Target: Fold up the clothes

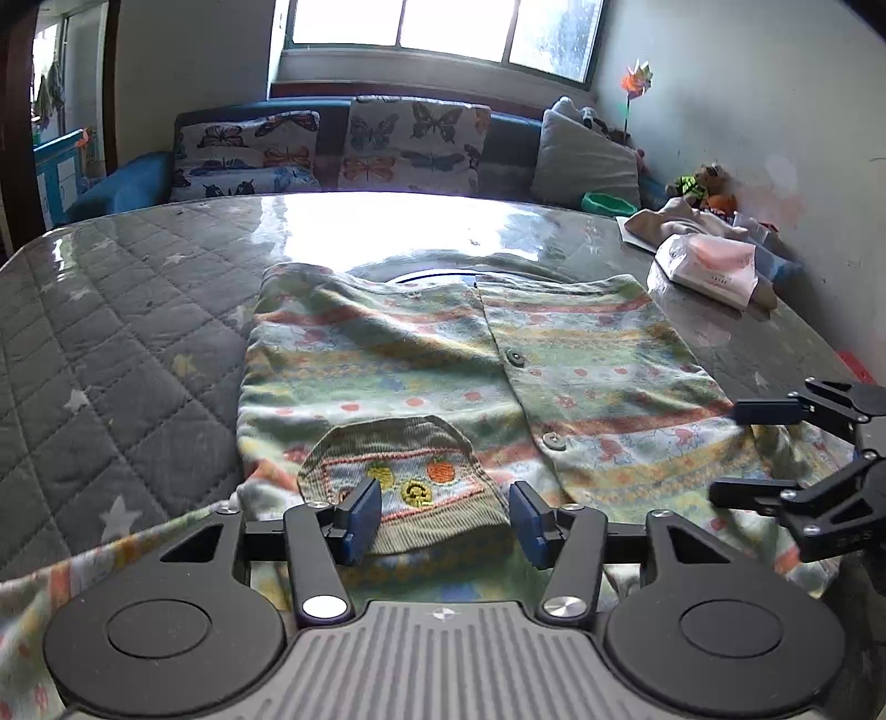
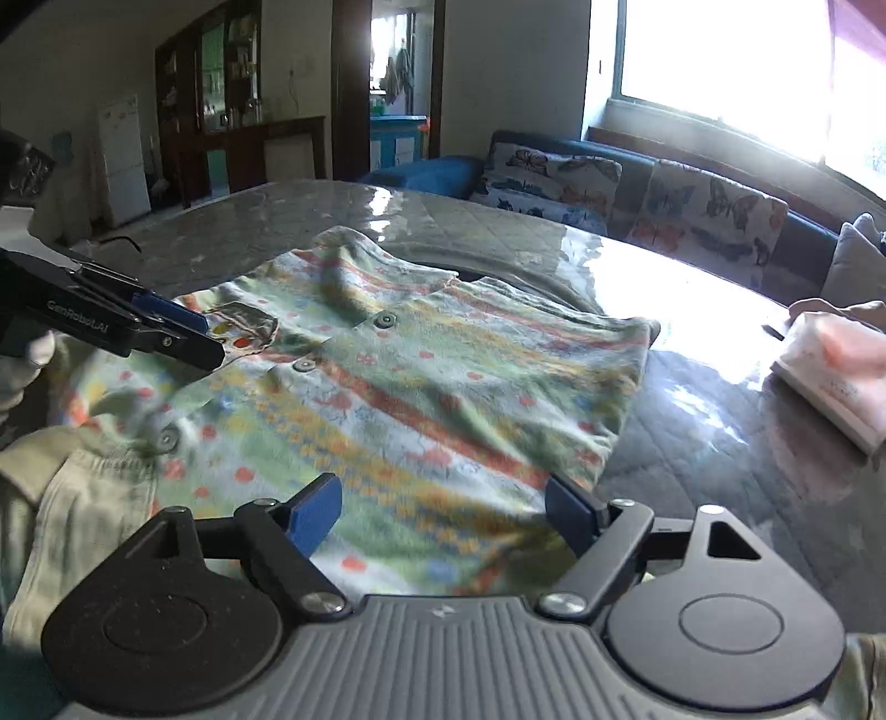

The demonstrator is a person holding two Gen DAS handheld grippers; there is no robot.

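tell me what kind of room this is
Most likely a home living room: a blue sofa with butterfly cushions under a window, and a patterned cardigan spread on a quilted table.

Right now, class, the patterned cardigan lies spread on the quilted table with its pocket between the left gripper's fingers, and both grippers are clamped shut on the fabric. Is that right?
Not quite. Neither gripper is clamped: the left gripper and the right gripper both stand open, pads clear of the cardigan. The pocket does sit between the left fingers on the quilted table. Both wrist views show it.
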